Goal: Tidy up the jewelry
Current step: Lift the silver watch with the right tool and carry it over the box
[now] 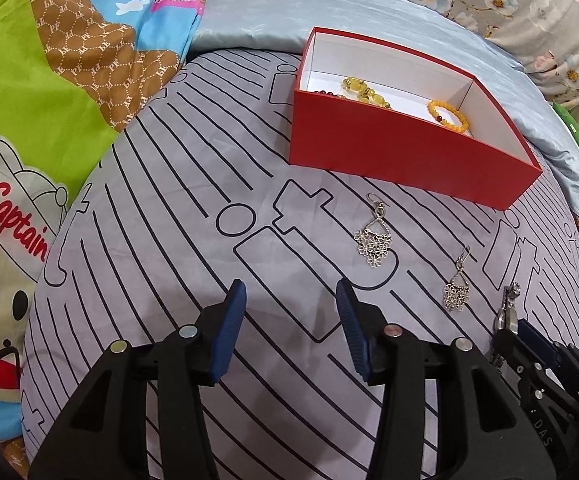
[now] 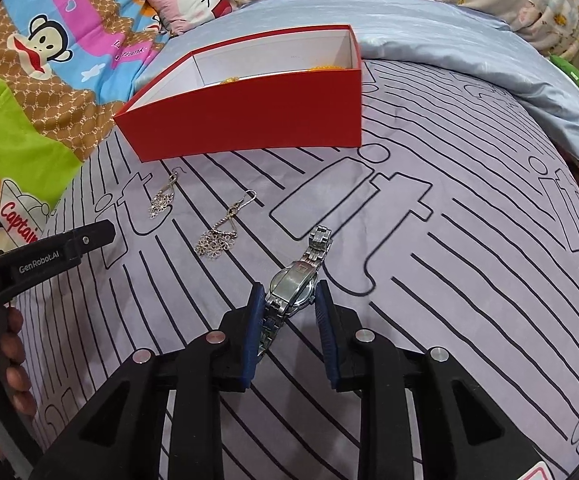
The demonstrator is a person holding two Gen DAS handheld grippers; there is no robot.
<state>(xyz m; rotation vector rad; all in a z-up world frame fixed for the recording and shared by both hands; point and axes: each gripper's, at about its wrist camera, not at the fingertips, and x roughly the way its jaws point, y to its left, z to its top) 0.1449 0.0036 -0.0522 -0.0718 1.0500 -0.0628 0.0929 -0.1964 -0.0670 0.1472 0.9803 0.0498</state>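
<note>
Behind red box point(image 2: 249, 120) wall, yellow beads point(image 2: 231, 80) mostly hidden, watch point(image 2: 295, 286) band partly covered.

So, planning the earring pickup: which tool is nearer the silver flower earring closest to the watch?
Right tool; the earring lies just ahead-left of it. Left tool sits farther off.

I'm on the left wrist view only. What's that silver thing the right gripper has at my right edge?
Observer: A silver wristwatch. The right gripper has its pads on either side of the case.
Operator: Which way does the band run?
Observer: One end points away toward the red box; the other runs back between the gripper's fingers.
Operator: What lies to the right of the watch?
Observer: Only the striped bedspread; no jewelry shows on that side.
</note>
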